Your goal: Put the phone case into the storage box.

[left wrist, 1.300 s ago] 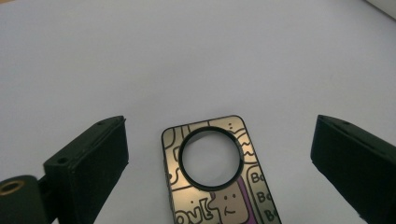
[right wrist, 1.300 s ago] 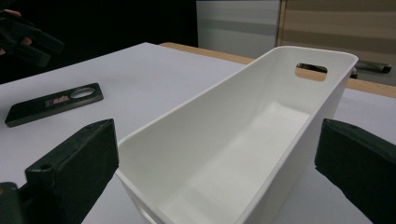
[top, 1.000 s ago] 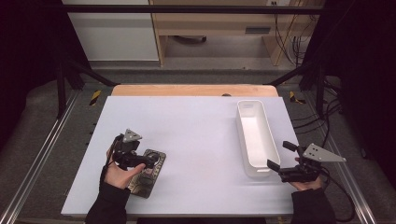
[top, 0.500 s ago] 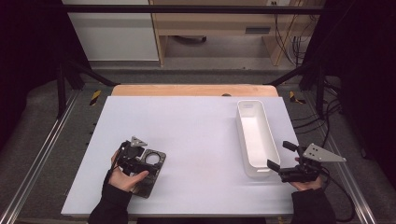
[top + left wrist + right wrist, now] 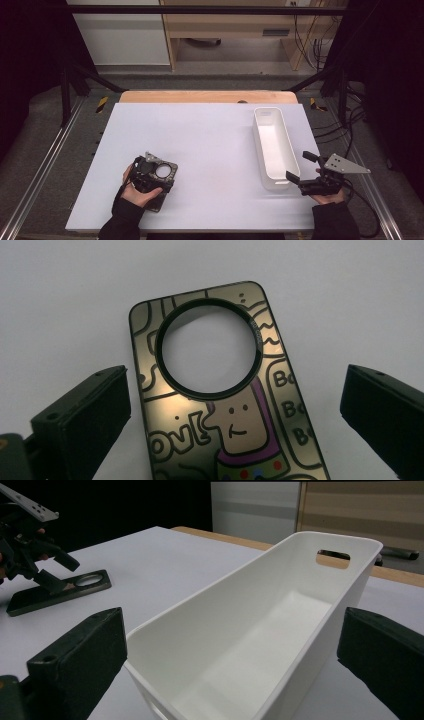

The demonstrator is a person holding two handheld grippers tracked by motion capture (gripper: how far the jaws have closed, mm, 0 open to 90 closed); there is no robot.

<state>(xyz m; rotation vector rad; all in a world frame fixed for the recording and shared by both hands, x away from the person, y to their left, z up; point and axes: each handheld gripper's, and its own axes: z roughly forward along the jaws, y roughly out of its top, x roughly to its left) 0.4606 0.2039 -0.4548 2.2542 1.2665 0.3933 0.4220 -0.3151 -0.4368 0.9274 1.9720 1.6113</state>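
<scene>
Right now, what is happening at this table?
A person works at a white table with a gripper in each hand. The left gripper hangs open over a flat phone case with cartoon drawings and a round hole; its jaws stand on either side of the case and do not touch it. The case lies flat on the table. The right gripper is also open, pointed at the near end of an empty white bin, holding nothing.

Phone case lying flat on the white table, near its front-left corner; dark, glossy, rounded corners — large circular cutout at one end; cartoon doodles and lettering showing face-up.
</scene>
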